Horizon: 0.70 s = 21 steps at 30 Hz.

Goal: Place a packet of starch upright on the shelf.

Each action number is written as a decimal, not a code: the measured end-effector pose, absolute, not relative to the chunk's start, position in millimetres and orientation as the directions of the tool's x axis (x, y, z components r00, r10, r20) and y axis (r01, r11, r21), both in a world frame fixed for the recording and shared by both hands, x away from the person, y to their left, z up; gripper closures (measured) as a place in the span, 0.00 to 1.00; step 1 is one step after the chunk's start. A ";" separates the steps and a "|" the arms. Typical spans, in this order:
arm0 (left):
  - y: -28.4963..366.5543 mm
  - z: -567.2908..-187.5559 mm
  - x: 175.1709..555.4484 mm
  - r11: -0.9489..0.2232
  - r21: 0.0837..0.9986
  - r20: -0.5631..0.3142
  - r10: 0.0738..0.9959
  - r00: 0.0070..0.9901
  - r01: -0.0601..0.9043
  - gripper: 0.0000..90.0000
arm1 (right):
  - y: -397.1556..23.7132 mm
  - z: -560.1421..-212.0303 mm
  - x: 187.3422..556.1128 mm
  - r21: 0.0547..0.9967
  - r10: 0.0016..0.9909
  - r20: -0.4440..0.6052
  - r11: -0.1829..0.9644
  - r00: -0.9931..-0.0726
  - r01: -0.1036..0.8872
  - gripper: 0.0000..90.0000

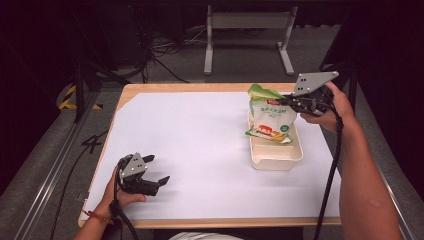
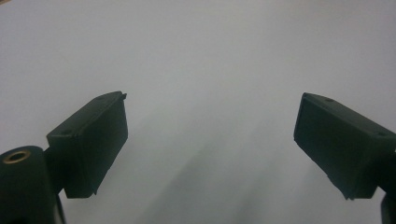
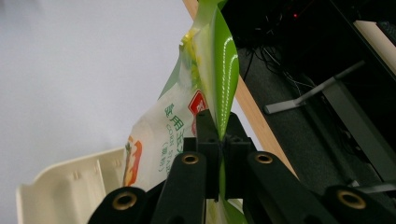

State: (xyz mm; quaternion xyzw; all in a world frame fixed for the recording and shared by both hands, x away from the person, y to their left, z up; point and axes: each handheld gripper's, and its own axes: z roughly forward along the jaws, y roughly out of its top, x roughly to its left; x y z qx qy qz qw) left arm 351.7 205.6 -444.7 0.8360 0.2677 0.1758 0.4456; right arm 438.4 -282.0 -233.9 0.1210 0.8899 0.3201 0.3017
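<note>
Tongs in your right hand [image 1: 294,101] are clamped on the edge of the green and white bag [image 1: 269,116], which hangs above the beige tray [image 1: 278,156], its lower end inside the tray. Your left tongs [image 1: 156,170] stand apart with nothing between them, well away from the tray, low over the white worktop [image 1: 190,145].

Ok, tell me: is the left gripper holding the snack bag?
No: the left gripper rests open over bare white table, while the right gripper pinches the snack bag.
</note>
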 end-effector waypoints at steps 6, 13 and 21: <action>204.8 -444.6 351.1 -0.461 0.840 0.058 0.602 0.797 0.288 0.12 | -296.4 -236.7 436.2 0.652 0.424 -0.454 0.757 -0.783 0.032 0.98; 204.3 -445.0 351.4 -0.467 0.836 0.055 0.594 0.803 0.288 0.12 | -302.8 -240.3 440.0 0.640 0.419 -0.471 0.768 -0.776 0.025 0.97; 204.6 -445.7 352.2 -0.464 0.836 0.048 0.594 0.803 0.293 0.12 | -298.4 -238.8 449.5 0.628 0.409 -0.498 0.778 -0.765 0.008 0.97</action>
